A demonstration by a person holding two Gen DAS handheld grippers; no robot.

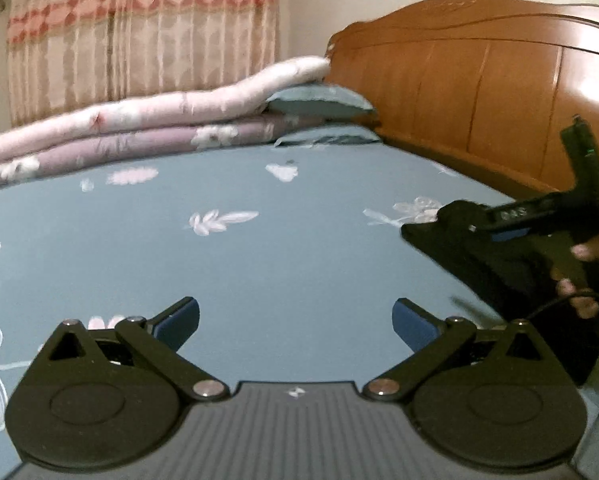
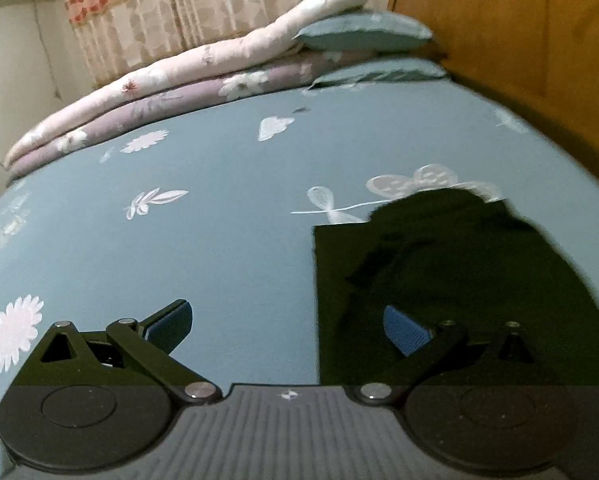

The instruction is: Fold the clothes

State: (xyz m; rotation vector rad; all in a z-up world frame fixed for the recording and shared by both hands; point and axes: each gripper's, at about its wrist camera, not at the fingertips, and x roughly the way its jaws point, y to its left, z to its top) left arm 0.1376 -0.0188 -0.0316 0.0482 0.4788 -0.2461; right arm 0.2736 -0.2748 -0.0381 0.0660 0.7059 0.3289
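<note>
- We see folded quilts [image 1: 147,128] stacked along the bed's far left edge, against the curtain [image 1: 139,32].
- Our left gripper [image 1: 295,324] hovers spread over the bare blue bedsheet [image 1: 259,256].
- Our right gripper [image 2: 285,330] is spread too, above the dark garment's [image 2: 439,272] left edge.
- The garment lies flat near the bed's right edge, by the headboard [image 1: 479,80].

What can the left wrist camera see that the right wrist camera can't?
Only the left wrist view shows the right gripper from outside, with a hand holding it, and the headboard's curved top.

Only the right wrist view shows the dark garment spread flat, and a white daisy print.

Both show the blue bedsheet, the folded pink quilts, the curtain, the wooden headboard, and open jaws holding nothing.
</note>
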